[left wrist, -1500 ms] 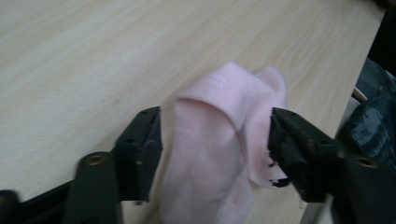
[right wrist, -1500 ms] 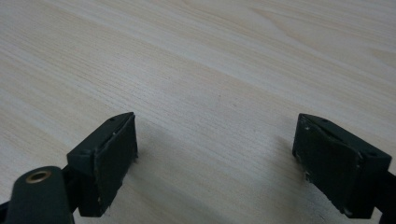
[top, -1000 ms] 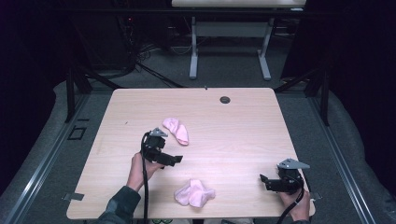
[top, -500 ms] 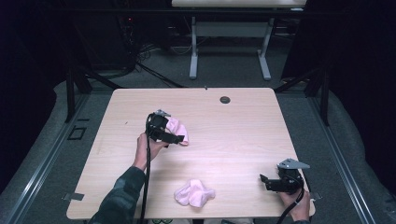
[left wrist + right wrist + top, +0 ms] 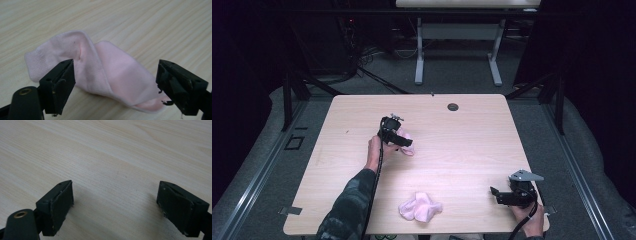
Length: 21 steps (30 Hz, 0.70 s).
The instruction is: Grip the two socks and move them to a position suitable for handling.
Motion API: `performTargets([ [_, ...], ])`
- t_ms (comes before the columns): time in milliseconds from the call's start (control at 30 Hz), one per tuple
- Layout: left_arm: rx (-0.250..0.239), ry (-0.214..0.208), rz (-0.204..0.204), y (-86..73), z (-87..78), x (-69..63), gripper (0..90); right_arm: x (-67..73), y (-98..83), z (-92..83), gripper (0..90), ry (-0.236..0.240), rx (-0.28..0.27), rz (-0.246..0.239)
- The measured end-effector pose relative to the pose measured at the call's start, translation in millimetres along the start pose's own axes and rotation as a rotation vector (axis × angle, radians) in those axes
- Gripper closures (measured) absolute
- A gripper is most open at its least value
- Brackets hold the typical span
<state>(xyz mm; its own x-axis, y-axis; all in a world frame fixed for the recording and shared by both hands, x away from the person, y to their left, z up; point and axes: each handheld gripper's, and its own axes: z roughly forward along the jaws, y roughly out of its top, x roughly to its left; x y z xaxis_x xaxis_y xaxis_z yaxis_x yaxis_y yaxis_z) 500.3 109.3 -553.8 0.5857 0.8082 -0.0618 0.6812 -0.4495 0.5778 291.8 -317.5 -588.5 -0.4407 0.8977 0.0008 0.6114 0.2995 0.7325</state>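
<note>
The left tongs (image 5: 116,85) were held spread over a pink sock (image 5: 100,72) lying on the bench (image 5: 472,135). The right tongs (image 5: 115,205) were spread too, rested low at the bench's near right corner.

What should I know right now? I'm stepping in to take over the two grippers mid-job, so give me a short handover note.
Left gripper: open, jaws straddling the pink sock that lies twisted on the table near its middle; nothing gripped yet.
Right gripper: open, idle over bare wood at the near right corner.
Second pink sock: bunched up at the near edge, untouched.
Done: left gripper lined up on the first sock.
Left: probably close on it and lift, then deal with the bunched sock.
</note>
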Motion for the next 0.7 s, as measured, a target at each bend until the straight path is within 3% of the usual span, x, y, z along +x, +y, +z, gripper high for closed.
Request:
performTargets([
  [100,0.010,0.000,-0.013,-2.0,6.4,-1.2,29.1,0.0,0.0,0.0,13.1,0.000,0.001,0.000],
  [267,0.018,0.022,0.017,-2.4,8.8,-7.4,44.2,0.1,-0.1,0.0,13.2,0.002,-0.001,0.002],
  [567,-0.029,0.039,-0.014,-10.0,5.9,-2.5,73.1,0.0,-0.1,0.1,13.2,0.003,-0.002,0.003],
  [700,-0.043,0.039,-0.032,-12.3,4.3,-0.7,79.5,-0.1,-0.1,0.0,13.3,0.004,-0.002,0.003],
])
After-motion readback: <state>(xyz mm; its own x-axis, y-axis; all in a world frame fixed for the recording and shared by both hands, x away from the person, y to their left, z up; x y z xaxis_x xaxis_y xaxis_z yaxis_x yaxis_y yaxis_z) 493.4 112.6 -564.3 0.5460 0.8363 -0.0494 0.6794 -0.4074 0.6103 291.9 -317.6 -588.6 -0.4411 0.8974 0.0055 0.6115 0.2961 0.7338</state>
